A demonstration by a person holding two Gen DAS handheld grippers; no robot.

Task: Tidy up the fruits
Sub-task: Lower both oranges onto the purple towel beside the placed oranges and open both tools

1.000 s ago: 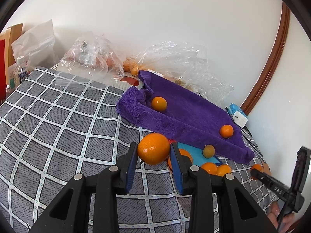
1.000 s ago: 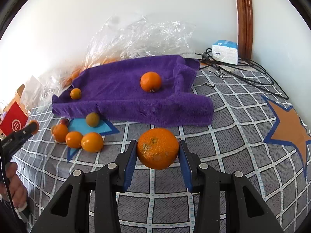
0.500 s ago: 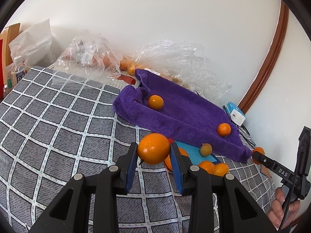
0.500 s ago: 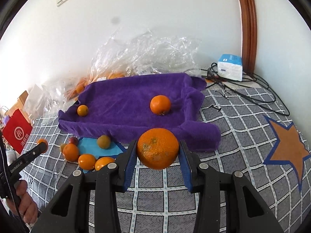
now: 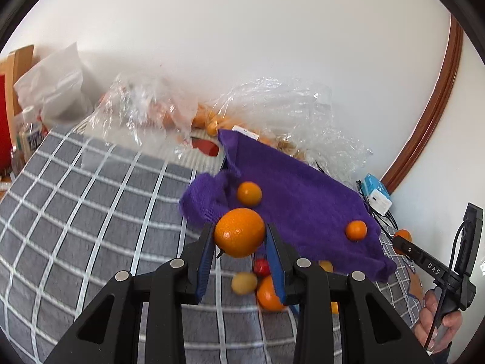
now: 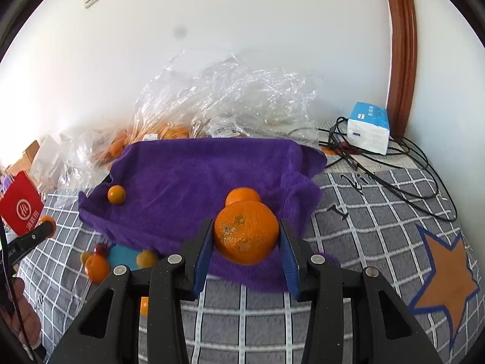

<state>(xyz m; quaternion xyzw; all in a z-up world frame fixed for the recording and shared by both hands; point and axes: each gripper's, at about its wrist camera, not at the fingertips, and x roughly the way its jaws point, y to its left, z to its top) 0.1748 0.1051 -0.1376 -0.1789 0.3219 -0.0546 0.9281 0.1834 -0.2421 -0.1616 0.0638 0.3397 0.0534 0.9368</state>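
left gripper [image 5: 239, 253]: an orange [image 5: 239, 232] is being clamped | right gripper [image 6: 246, 250]: a larger orange [image 6: 246, 232] is being clamped | purple towel [image 6: 194, 176] is being seen just ahead, apparently below.

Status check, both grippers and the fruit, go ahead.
Left gripper shut on an orange. Right gripper shut on a larger orange. Two oranges already on purple towel. Nothing in the way.

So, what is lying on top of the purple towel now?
Two small oranges lie on the purple towel: one near its left edge, another partly hidden behind the held orange. Its near part is covered.
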